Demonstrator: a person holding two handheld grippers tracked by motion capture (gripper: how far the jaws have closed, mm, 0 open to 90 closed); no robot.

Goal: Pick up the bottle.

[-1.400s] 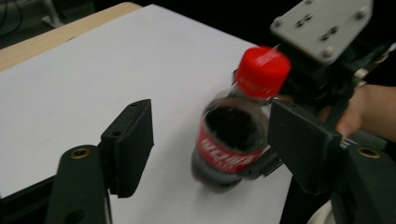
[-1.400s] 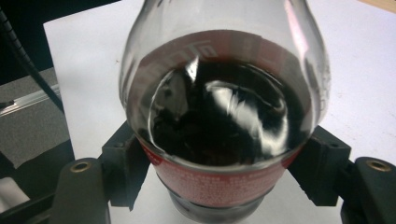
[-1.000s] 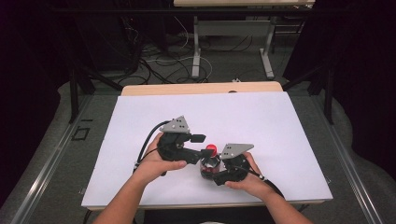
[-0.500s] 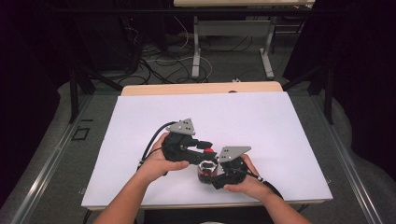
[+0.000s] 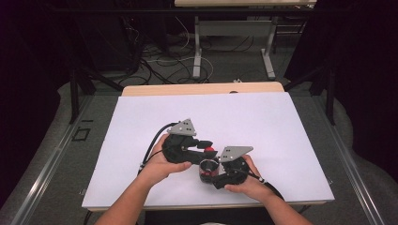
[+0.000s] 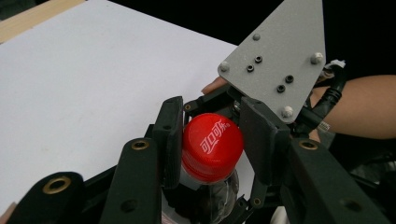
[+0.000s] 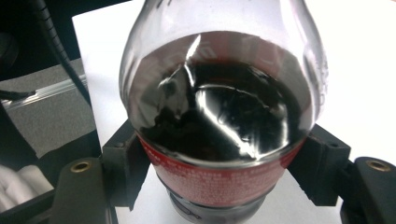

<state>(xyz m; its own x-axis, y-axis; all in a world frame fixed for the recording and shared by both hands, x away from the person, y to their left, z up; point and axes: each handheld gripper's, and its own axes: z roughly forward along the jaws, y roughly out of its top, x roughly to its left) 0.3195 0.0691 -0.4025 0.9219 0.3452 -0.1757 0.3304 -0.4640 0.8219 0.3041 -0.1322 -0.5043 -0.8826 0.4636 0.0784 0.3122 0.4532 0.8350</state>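
The bottle of dark cola stands near the front edge of the white table, between your hands. Your left gripper has just been closing, and its jaws now clamp the red cap. Your right gripper grasps the bottle's body at the red label, pads pressed on both sides.

A white-topped table with a pale wooden edge stands on grey carpet in a dim room. Beyond it, cables trail around the metal legs of another table.
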